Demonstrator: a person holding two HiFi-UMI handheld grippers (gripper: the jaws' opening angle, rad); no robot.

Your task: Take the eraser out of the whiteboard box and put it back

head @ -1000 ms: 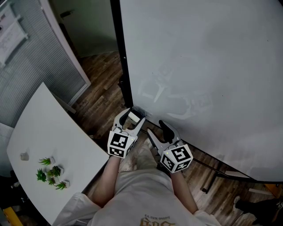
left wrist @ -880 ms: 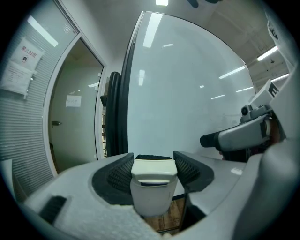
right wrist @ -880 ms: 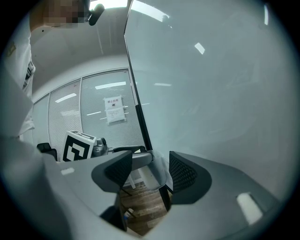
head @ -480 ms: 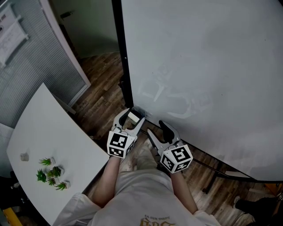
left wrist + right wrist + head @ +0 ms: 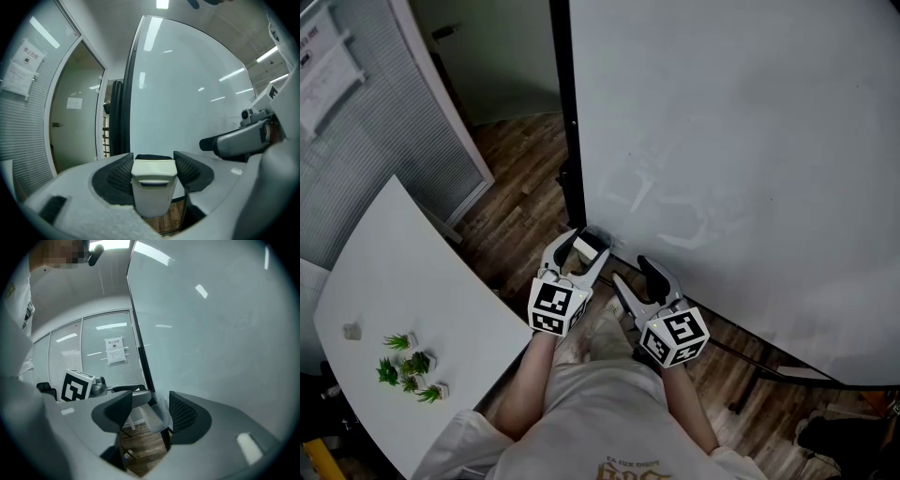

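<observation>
The eraser point(image 5: 153, 186) is up in the air, clamped in the left gripper point(image 5: 581, 248), right by the bottom left corner of the whiteboard point(image 5: 731, 141). So it's not in the box point(image 5: 157, 417). You don't get to see all of it, though. In the left gripper view its lower end disappears behind the gripper's own body. In the head view it's just a little pale block half covered by the jaws, too small to read much off. The box is hard to make out too. It's see-through, and it only really shows in the right gripper view, as a clear tray in the gap beyond the jaws.

Orientation: in the left gripper view the eraser's long side runs top to bottom in the frame. The dark felt edge is at the top, the far end, and the cream plastic back faces the camera. Both pads point(image 5: 123, 173) sit flat against its sides, so that's a proper grip.

The right gripper point(image 5: 150, 404) has its jaws spread and isn't holding anything. It sits just right of the left one in the head view.

Room-wise there's dark wood floor point(image 5: 520, 206) underneath. A white table point(image 5: 394, 281) at lower left has a few small green plants point(image 5: 411, 367) on it. Blinds point(image 5: 366, 141) fill the upper left, with a paper notice point(image 5: 115, 351) stuck on.
</observation>
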